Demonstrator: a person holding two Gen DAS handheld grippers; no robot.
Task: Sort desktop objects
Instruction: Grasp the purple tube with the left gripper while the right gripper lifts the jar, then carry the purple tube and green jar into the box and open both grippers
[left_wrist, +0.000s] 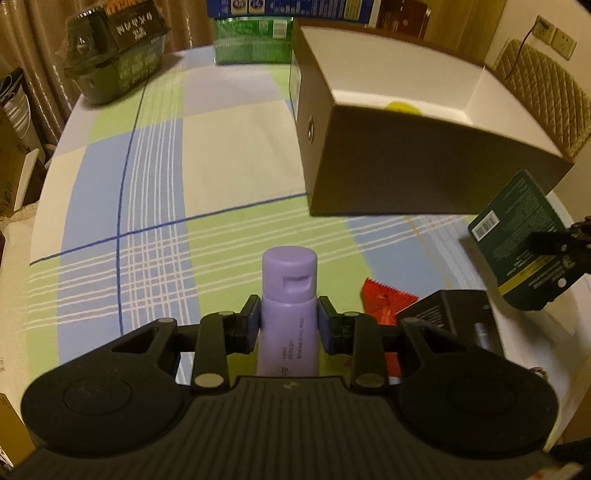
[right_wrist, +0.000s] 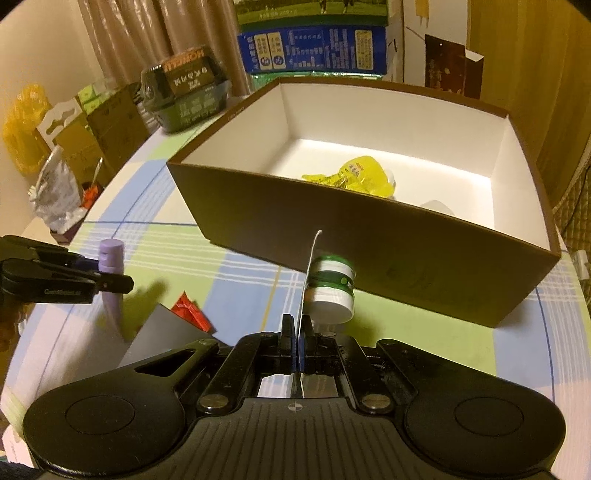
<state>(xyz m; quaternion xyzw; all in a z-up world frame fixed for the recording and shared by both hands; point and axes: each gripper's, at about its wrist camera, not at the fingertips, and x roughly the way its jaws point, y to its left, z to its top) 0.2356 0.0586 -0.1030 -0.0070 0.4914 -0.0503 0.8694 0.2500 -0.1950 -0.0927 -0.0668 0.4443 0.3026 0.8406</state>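
Two grips: left gripper (left_wrist: 288, 319) jaws are clamping the tube (left_wrist: 289, 295), cap pointing forward; right gripper (right_wrist: 297, 332) jaws are pinching the card (right_wrist: 309, 273) edge-on.

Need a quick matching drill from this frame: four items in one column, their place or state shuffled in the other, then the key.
Items
1. purple bottle
2. yellow packet
3. dark green card
4. red wrapper

Places
A. inside the brown box
B. lying on the tablecloth
C. clamped in the left gripper
D. pinched in the right gripper

Pairs: 1-C, 2-A, 3-D, 4-B
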